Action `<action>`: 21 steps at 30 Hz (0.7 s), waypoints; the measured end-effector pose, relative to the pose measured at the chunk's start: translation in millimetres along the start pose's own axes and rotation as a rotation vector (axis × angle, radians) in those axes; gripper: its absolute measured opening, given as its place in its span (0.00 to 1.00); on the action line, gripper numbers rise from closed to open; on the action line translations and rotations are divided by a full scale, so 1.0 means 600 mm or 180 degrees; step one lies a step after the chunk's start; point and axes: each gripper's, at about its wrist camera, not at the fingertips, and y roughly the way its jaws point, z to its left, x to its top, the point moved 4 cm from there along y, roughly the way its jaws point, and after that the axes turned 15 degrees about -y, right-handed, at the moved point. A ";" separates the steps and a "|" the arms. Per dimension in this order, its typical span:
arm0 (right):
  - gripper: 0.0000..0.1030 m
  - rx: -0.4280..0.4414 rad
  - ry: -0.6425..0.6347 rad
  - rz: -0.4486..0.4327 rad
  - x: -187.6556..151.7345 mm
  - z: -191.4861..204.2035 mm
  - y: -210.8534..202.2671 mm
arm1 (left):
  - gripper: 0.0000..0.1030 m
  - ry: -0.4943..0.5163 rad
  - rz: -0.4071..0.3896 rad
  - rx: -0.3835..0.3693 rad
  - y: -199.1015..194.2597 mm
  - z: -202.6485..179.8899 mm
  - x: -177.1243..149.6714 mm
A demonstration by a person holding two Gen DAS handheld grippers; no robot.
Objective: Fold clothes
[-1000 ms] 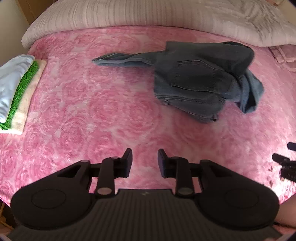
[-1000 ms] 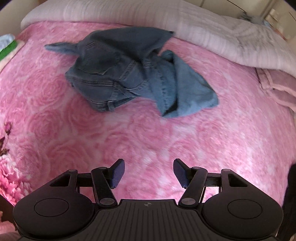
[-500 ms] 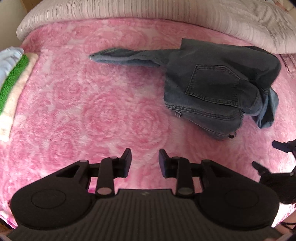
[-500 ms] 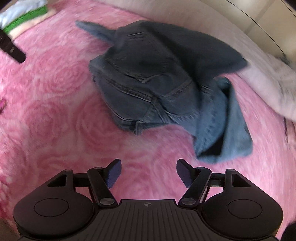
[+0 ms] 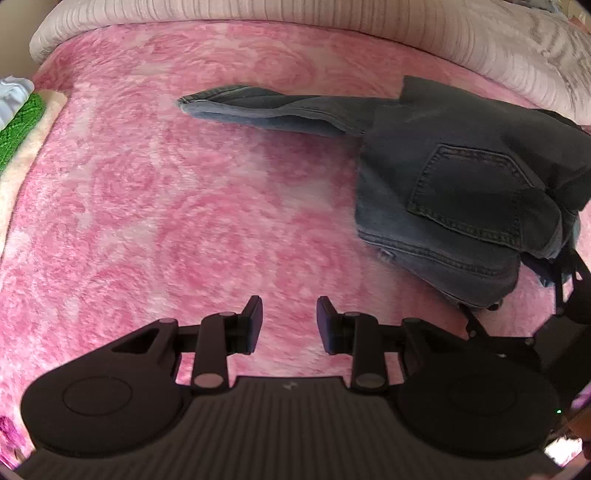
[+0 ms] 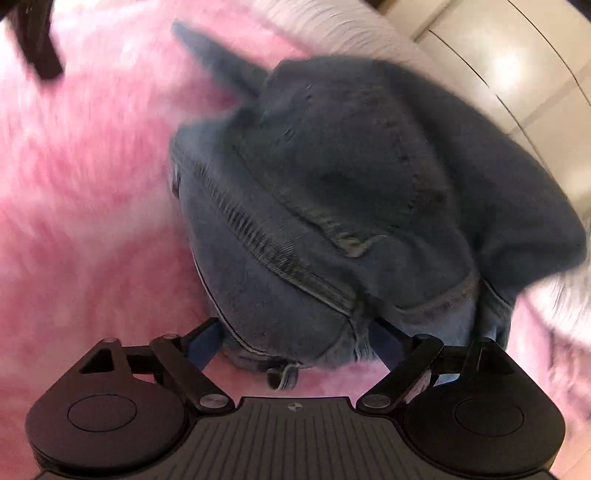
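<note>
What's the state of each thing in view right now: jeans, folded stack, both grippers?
jeans: unfolded, crumpled in a heap on the pink blanket, one leg stretched out flat.
folded stack: folded, lying at the blanket's edge, apart from the jeans.
left gripper: open, empty, over bare blanket.
right gripper: open, fingers either side of the jeans' near edge, not closed on it.

jeans (image 5: 461, 192): faded blue-grey denim, darker stitching round pocket. blanket (image 5: 184, 206): fuzzy pink, paler rose swirl pattern all over. pillow (image 5: 258, 14): off-white w/ thin grey stripes. folded stack (image 5: 18, 122) at left edge: pale blue, bright green, cream layers. left gripper (image 5: 289, 321) matte black; right gripper (image 6: 295, 341) black too, finger pads (image 6: 205, 345) navy-ish.
</note>
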 end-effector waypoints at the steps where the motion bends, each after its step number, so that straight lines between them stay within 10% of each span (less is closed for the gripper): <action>1: 0.85 -0.0044 -0.0026 -0.0001 0.002 0.000 0.005 | 0.27 0.0000 -0.0001 0.0013 0.000 0.003 0.003; 3: 0.81 -0.0132 -0.0079 -0.0004 0.006 -0.001 0.014 | 0.27 0.0005 -0.0017 0.0033 -0.002 0.012 0.006; 5: 0.38 -0.0220 -0.0132 -0.0007 0.009 -0.001 0.024 | 0.27 -0.0003 -0.0038 0.0037 -0.007 0.018 0.010; 8: 0.15 -0.0352 -0.0212 -0.0011 0.015 -0.002 0.038 | 0.27 -0.0022 -0.0069 0.0026 -0.016 0.025 0.017; 21: 0.12 0.1207 0.1901 -0.0282 -0.017 -0.210 -0.203 | 0.27 -0.0145 -0.0300 -0.0314 -0.117 0.040 0.018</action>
